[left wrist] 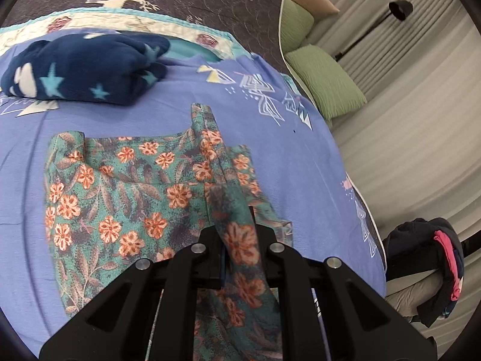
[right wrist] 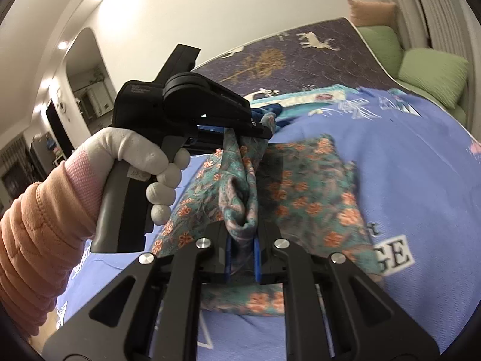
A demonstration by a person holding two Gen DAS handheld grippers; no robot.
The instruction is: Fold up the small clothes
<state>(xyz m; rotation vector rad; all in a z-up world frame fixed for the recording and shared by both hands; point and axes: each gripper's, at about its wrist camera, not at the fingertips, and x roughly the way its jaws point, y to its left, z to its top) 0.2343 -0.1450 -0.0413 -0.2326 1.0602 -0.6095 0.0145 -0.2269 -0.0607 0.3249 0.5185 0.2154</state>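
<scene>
A small green garment with orange flowers (left wrist: 120, 198) lies spread on the blue bedsheet (left wrist: 300, 162), its shoulder straps pointing to the far side. My left gripper (left wrist: 239, 240) is shut on a raised fold of this floral garment, which drapes back over the jaws. In the right wrist view my right gripper (right wrist: 242, 240) is shut on a bunched edge of the floral garment (right wrist: 315, 198). The left gripper (right wrist: 264, 129), held by a white-gloved hand (right wrist: 144, 156), grips the same cloth just beyond it.
A folded navy fleece with stars (left wrist: 81, 69) lies on the bed beyond the garment. Green pillows (left wrist: 327, 81) sit at the bed's far right edge by grey curtains. A dark pile of clothes (left wrist: 433, 264) hangs on a chair to the right.
</scene>
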